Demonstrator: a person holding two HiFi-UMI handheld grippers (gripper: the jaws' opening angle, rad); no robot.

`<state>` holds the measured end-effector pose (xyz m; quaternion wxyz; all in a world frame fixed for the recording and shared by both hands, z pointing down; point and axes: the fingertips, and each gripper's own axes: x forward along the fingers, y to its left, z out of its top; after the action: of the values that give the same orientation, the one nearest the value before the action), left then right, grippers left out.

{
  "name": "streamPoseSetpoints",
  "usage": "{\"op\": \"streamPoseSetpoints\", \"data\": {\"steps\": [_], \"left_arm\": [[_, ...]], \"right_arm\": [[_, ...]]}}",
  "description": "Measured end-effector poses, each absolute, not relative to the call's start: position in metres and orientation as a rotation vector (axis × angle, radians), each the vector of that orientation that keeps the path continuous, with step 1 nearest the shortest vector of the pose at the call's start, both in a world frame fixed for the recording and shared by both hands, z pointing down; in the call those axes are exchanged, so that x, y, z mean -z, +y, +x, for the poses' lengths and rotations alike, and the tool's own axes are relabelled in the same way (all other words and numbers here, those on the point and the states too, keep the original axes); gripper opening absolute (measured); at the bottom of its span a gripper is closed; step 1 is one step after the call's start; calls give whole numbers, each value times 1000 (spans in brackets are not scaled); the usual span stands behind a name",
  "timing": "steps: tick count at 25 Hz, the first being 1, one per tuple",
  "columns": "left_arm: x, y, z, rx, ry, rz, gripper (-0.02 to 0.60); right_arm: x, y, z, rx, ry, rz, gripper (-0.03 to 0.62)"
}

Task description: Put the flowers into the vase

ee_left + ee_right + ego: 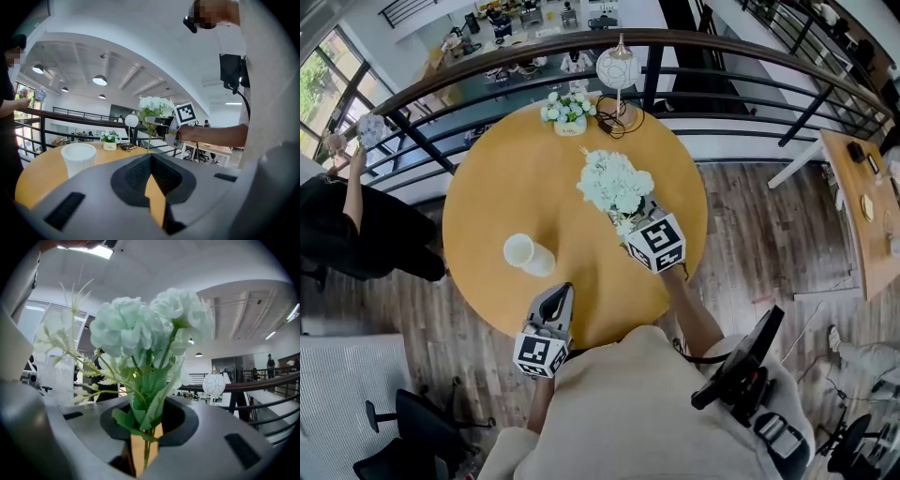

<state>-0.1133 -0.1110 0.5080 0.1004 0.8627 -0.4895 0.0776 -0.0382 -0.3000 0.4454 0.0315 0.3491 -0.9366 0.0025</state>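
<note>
The bunch of white flowers [140, 329] is held over the round wooden bench [487, 197], blooms uppermost. Its green stems are pinched in the right claw [143, 446]. In the head view the bunch is to the right of the white vase [528, 254] and apart from it. The vase stands upright on the bench. The left claw [562, 294] is pressed together, near the vase at the bench's near edge. At the far edge stand a small pot of white flowers [568, 112] and a globe lamp [619, 67]. A person in black [347, 225] stands by the railing.
</note>
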Motion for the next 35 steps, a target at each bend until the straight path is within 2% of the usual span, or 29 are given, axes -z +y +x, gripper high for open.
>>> {"op": "streamPoseSetpoints", "data": {"steps": [6,12,21,35], "left_arm": [[-513,-99,-149,-222,-1404,2581,6],[-510,-95,-176,-178,-1485,2541,6],[-508,-88,-237,-157,-1695,2406,6],[-507,-93,-230,-177,-1740,2392,6]], "right_arm": [[-375,-287,-80,109,-3001,1092,97],[-323,-268,-141,215,-3136,923,97],[-338,-235,-230,214,-3152,597,97],[-388,-216,-245,70,-3098,455,98]]}}
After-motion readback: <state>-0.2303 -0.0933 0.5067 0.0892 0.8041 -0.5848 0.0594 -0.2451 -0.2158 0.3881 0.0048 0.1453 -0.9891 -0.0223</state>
